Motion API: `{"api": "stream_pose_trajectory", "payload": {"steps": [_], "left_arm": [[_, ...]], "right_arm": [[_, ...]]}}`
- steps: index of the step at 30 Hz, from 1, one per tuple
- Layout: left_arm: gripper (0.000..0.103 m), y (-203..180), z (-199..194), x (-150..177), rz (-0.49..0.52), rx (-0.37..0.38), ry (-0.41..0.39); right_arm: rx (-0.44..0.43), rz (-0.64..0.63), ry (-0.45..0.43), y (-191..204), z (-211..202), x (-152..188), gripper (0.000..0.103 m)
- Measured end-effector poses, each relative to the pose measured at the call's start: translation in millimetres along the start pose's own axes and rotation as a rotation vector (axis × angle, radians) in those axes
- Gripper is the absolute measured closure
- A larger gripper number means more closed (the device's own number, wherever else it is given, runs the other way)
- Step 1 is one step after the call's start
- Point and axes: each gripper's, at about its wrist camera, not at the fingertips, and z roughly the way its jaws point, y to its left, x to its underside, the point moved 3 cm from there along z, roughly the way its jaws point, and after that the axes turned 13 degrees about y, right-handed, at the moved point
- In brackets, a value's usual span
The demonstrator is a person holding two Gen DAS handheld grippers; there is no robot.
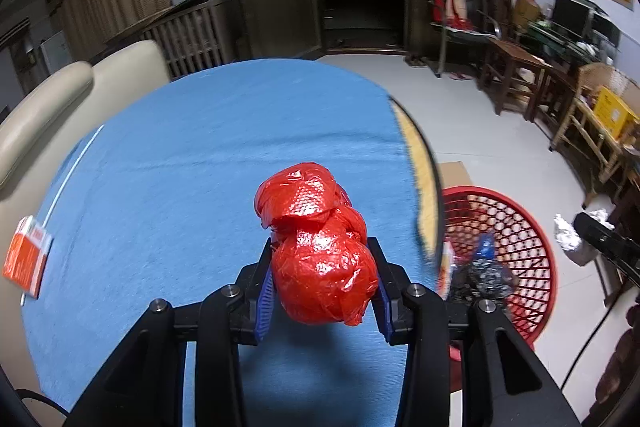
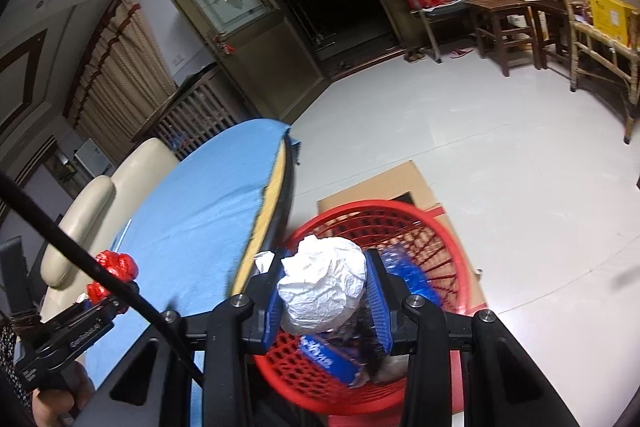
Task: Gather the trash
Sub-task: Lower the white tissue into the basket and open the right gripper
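Note:
My left gripper [image 1: 322,259] is shut on a crumpled red plastic bag [image 1: 320,247], held above the blue-covered table [image 1: 180,155]. In the right wrist view that same red plastic bag [image 2: 116,267] shows at lower left in the left gripper [image 2: 106,287]. My right gripper [image 2: 324,281] is shut on a crumpled ball of white paper [image 2: 324,287], held over the red mesh basket [image 2: 440,227] on the floor. In the left wrist view the red mesh basket [image 1: 520,227] stands right of the table edge, with the white paper [image 1: 572,235] above its far rim. The basket holds a blue wrapper [image 2: 332,359] and dark scraps.
An orange-red small box [image 1: 26,263] lies on the table's left edge. A cream chair [image 1: 60,99] stands behind the table. Flat cardboard [image 2: 380,187] lies under the basket. Wooden and wicker chairs [image 2: 592,27] line the far right wall. A black cable [image 2: 80,259] crosses the right wrist view.

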Motion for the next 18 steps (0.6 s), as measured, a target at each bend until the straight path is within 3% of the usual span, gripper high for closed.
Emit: {"api": "stream_pose_trajectory", "payload": {"steps": [11, 18], "left_arm": [[0.060, -42, 3, -6, 0.089, 0.052, 0.004], [0.060, -58, 10, -12, 0.119, 0.068, 0.026]], "right_arm": [[0.044, 0.001, 0.003, -21, 8, -34, 0.063], [0.065, 0.011, 0.071, -34, 29, -21, 0.063]]}}
